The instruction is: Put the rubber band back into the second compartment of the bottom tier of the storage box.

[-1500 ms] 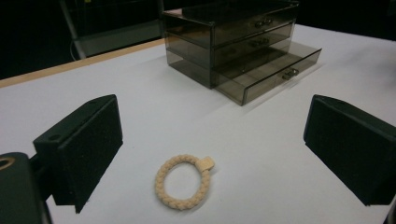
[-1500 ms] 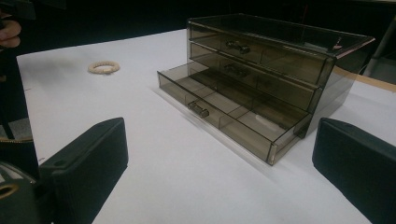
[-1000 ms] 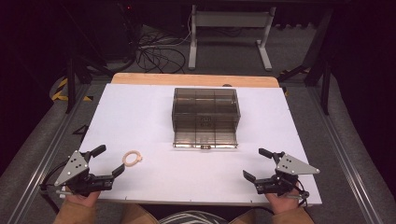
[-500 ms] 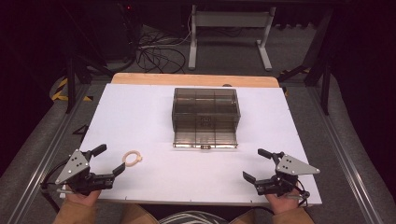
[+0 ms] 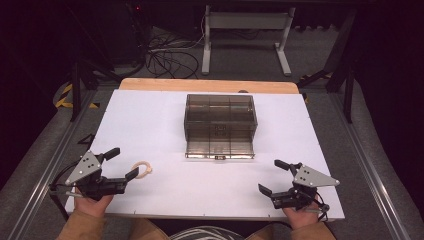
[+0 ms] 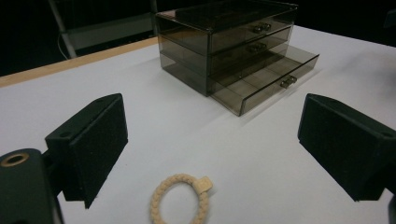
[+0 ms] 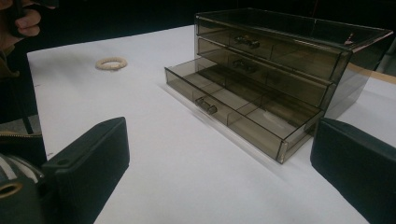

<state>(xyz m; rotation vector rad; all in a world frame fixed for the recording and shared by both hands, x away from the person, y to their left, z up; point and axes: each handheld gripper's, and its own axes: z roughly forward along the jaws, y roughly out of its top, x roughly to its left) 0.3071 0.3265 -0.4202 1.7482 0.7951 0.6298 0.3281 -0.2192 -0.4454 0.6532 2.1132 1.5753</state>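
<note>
Beige and braided, a small ring [image 5: 142,169] lies flat on the white desk [image 5: 150,125] at the near left, just beyond the left gripper [image 5: 122,164] and apart from it. That gripper rests at the near left edge of the desk, held by a hand [image 5: 92,202], with its fingers [image 6: 95,140] spread wide and grasping nothing; in the left gripper view the ring [image 6: 181,198] sits low between the two black pads, touching neither. The right gripper [image 5: 274,176] rests at the near right edge, well apart from the ring, its fingers [image 7: 88,158] likewise released and empty. In the middle of the desk, toward the far side, stands a smoky clear plastic drawer box [image 5: 220,120] with three drawers. Its bottom drawer [image 5: 219,149] is pulled out toward the near edge, while the two above it are pushed in. In the right gripper view the open drawer [image 7: 243,112] shows dividers inside and a small knob on its front.
</note>
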